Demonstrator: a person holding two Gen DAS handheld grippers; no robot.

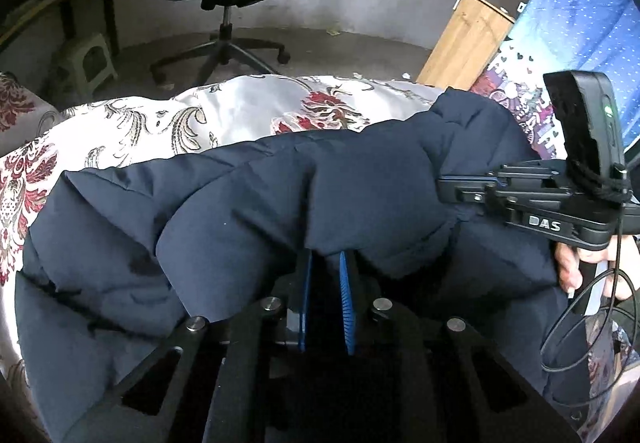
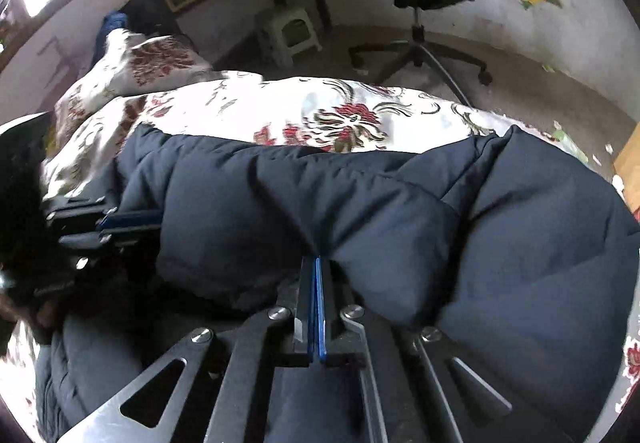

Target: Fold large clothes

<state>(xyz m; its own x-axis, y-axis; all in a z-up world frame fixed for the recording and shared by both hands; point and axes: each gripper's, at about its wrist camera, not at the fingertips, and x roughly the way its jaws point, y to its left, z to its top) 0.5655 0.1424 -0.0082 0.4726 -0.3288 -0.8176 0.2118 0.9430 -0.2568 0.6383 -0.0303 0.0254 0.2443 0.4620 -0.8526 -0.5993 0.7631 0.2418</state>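
Jacket (image 1: 280, 203) lies bunched on the bed (image 1: 160, 119); we pinch its near edge with both grippers, left (image 1: 325, 259) and right (image 2: 316, 263), jaws pressed onto fabric. Slick puffy padding could slip free mid-fold, we judge.

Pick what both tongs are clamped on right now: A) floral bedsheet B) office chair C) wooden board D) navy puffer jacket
D: the left tongs and right tongs each pinch a fold of the navy puffer jacket, which lies on the floral bedsheet.
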